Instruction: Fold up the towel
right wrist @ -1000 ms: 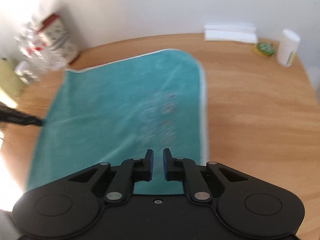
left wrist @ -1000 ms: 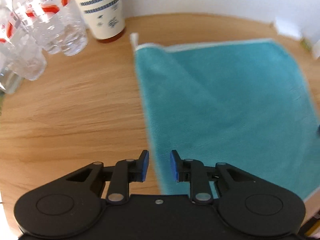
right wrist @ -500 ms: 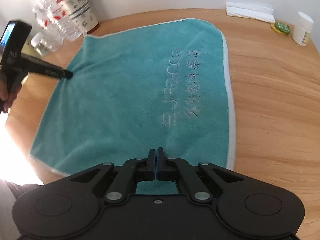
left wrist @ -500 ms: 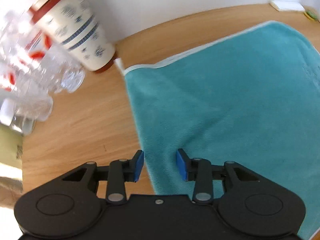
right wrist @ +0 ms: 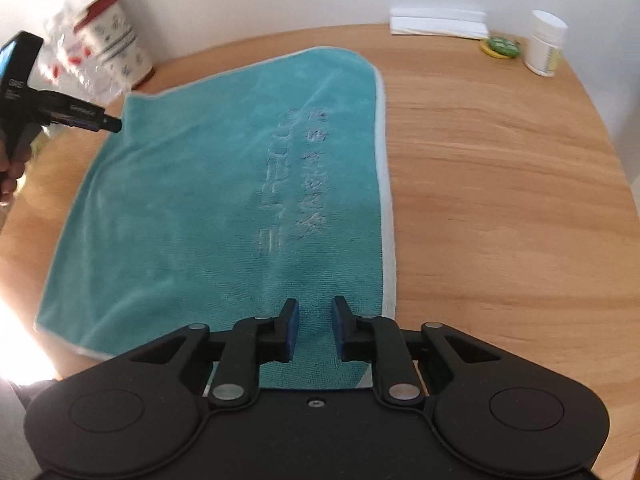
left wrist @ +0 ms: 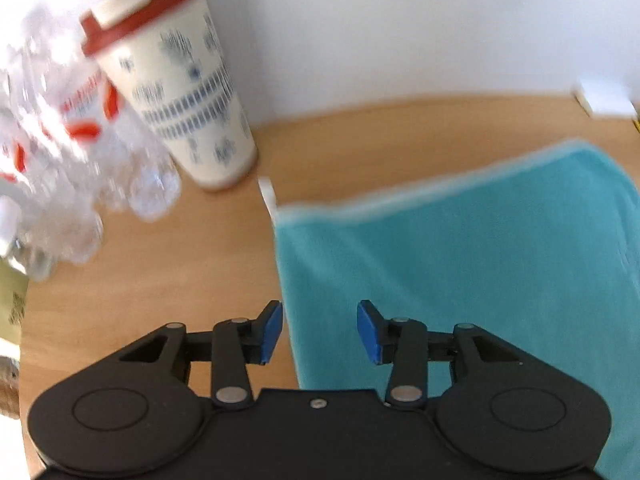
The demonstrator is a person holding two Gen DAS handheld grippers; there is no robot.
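Note:
A teal towel (right wrist: 208,200) with a pale hem and embossed lettering lies spread flat on the round wooden table (right wrist: 500,184). My right gripper (right wrist: 314,332) is open above the towel's near right part, nothing between its blue pads. My left gripper (left wrist: 320,330) is open over the towel's (left wrist: 460,280) left edge, a short way before the far left corner with its white loop tag (left wrist: 267,194). In the right wrist view the left gripper (right wrist: 114,123) shows from the side over that edge, held by a hand (right wrist: 10,168).
A patterned cup with a red lid (left wrist: 180,92) and clear plastic bottles (left wrist: 60,152) stand just beyond the towel's far left corner. At the far right are folded white paper (right wrist: 438,24), a green lid (right wrist: 500,46) and a white jar (right wrist: 546,44). A white wall lies behind.
My right gripper went from shut to open over the towel's near right part. My left gripper opened wider and moved forward along the left edge toward the far corner.

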